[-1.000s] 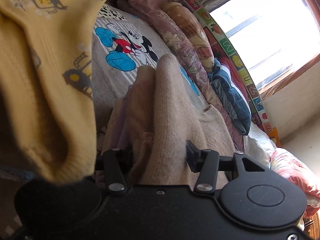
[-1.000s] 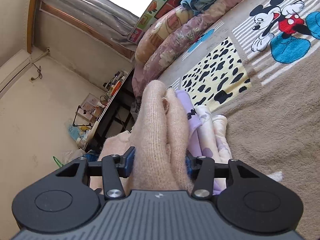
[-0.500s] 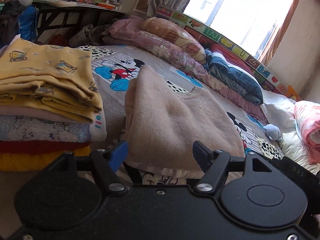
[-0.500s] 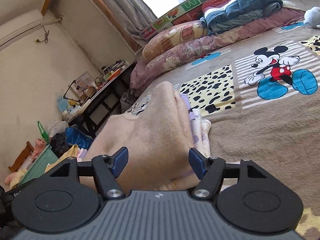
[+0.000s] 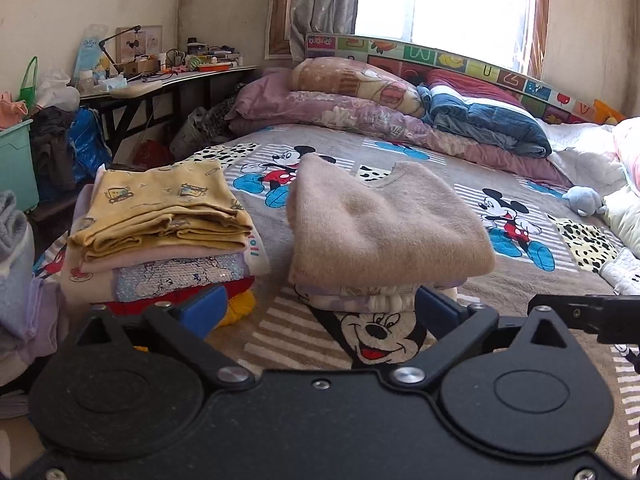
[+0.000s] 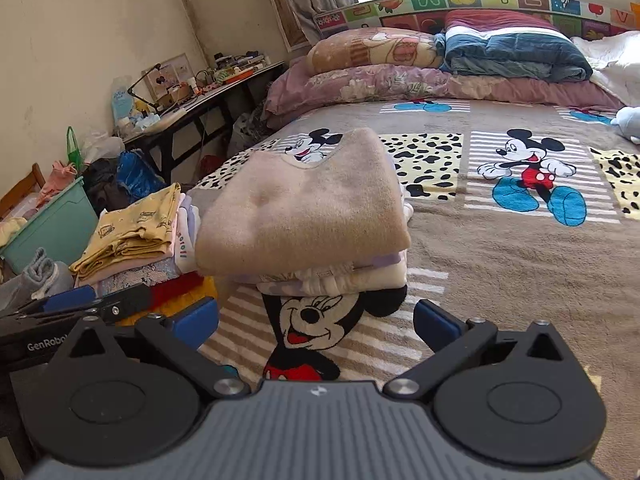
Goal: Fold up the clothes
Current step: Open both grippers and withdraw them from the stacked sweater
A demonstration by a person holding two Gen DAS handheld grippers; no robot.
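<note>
Both tongs are spreading at this moment, and nothing lies between the blue pads of either. The left tongs [image 5: 318,306] hang over the near edge of the bed [image 5: 440,284], their pads clear of the cloth. The right tongs [image 6: 316,318] are held the same way just beside them, pads wide and empty; the tip of the left pair shows at the left edge of the right wrist view.

Just beyond both pairs lies a folded beige sweater [image 5: 384,224], neckline turned toward the far side of the bed. It rests flat on top of a small stack of pale folded garments [image 5: 376,294], and that stack sits on the Mickey Mouse blanket [image 6: 520,264] near the bed's near edge.

Toward the bed's left edge, close to the sweater stack but apart from it, stands a taller pile of folded clothes [image 5: 160,240] topped by a yellow printed piece [image 5: 160,196].

Along the far edge of the bed lie pillows [image 5: 352,80] and a folded blue quilt [image 5: 484,120].
</note>
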